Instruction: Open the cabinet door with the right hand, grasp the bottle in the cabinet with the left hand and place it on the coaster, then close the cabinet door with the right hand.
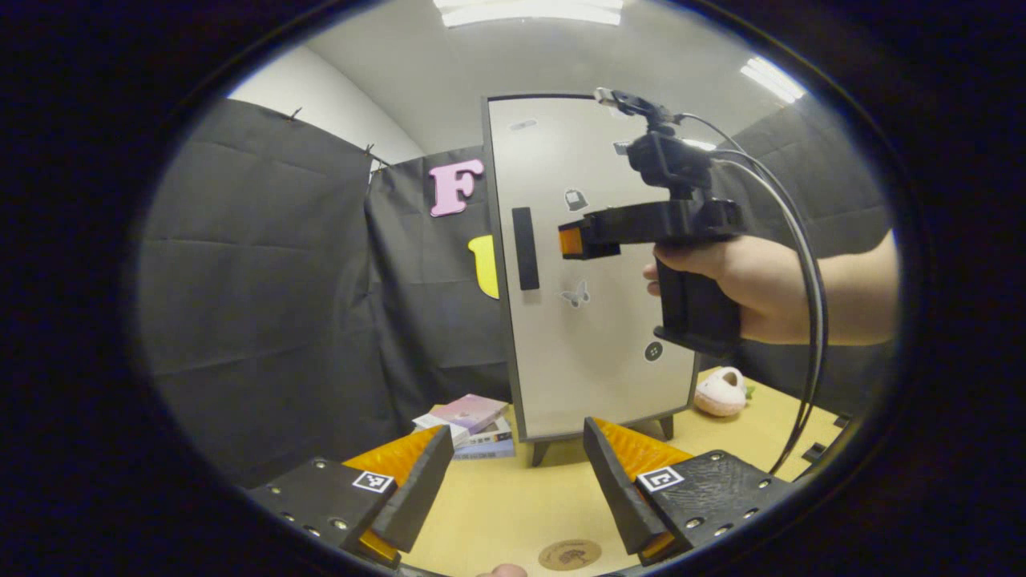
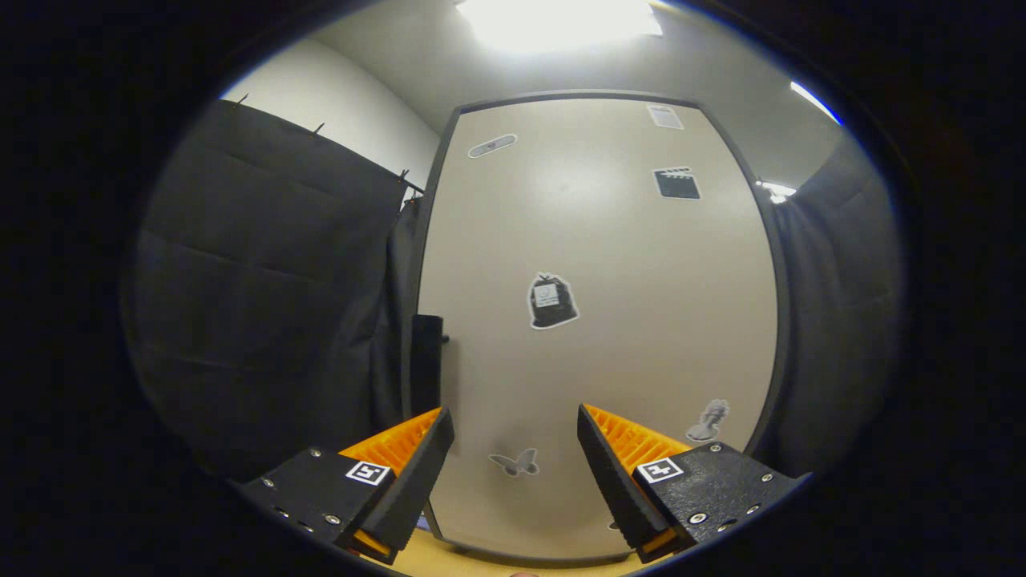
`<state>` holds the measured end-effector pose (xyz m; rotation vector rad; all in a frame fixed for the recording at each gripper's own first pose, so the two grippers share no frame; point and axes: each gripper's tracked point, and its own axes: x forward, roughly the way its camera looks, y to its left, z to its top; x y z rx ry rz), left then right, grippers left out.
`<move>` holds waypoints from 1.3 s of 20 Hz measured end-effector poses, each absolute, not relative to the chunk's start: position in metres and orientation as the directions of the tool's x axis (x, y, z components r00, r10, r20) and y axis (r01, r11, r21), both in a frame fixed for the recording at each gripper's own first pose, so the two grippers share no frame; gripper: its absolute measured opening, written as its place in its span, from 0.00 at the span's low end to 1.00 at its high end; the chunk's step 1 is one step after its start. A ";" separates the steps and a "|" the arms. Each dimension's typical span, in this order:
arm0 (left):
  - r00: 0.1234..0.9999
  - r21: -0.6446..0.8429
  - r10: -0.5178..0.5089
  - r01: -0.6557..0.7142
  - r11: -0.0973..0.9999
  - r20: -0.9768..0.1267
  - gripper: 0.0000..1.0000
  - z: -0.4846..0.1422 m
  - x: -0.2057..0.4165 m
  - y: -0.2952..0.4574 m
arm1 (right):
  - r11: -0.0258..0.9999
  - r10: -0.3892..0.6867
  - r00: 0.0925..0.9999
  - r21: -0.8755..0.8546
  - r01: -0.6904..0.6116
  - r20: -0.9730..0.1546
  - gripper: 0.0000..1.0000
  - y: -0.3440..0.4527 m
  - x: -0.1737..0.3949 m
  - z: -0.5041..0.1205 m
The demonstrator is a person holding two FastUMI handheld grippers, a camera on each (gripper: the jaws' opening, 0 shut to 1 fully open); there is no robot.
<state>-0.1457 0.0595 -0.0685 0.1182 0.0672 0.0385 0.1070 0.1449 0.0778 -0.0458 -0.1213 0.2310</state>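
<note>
From the left gripper view I see the cabinet (image 1: 593, 264) standing upright at the far edge of the counter (image 1: 513, 513), its door (image 1: 597, 320) closed, so the bottle is hidden from me. The stickers on the door are too small for me to read any writing. The coaster (image 1: 569, 554) lies at the near edge of the counter, between my left gripper (image 1: 513, 481) fingers, which stand apart and hold nothing. The right gripper (image 1: 589, 240) hangs in a hand (image 1: 737, 284) in front of the door, just beside the dark handle (image 1: 525, 248). A stack of books (image 1: 469, 433) sits left of the cabinet, a plush toy (image 1: 720, 391) right. In the right gripper view, its fingers (image 2: 617, 473) are spread and empty, close before the door (image 2: 593, 320), with the handle (image 2: 426, 361) off to their left.
</note>
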 end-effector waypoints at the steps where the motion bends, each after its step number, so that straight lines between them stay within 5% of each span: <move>1: 0.997 0.112 0.046 -0.039 0.993 -0.057 0.96 -0.067 -0.152 0.060 | 0.968 0.250 0.961 -0.065 -0.243 0.116 0.95 0.159 0.111 0.080; 6: 0.990 0.084 0.105 -0.098 0.992 -0.089 0.96 -0.080 -0.174 0.072 | 0.951 0.305 0.946 -0.093 -0.295 0.110 0.94 0.207 0.137 0.082; 10: 0.985 0.097 0.160 -0.153 0.983 -0.064 0.94 -0.080 -0.200 0.091 | 0.950 0.275 0.960 -0.172 -0.262 0.058 0.70 0.215 0.159 0.068; 13: 0.976 0.064 0.211 -0.207 0.976 -0.055 0.96 -0.080 -0.214 0.102 | 0.950 0.284 0.958 -0.141 -0.277 0.032 0.42 0.222 0.166 0.059; 21: 0.963 0.103 0.268 -0.263 0.959 -0.039 0.96 -0.077 -0.218 0.114 | 0.917 0.391 0.920 -0.084 -0.390 -0.008 0.19 0.222 0.161 0.055; 26: 0.955 0.113 0.293 -0.287 0.951 -0.040 0.96 -0.083 -0.235 0.116 | 0.893 0.443 0.896 -0.078 -0.443 -0.020 0.15 0.223 0.144 0.057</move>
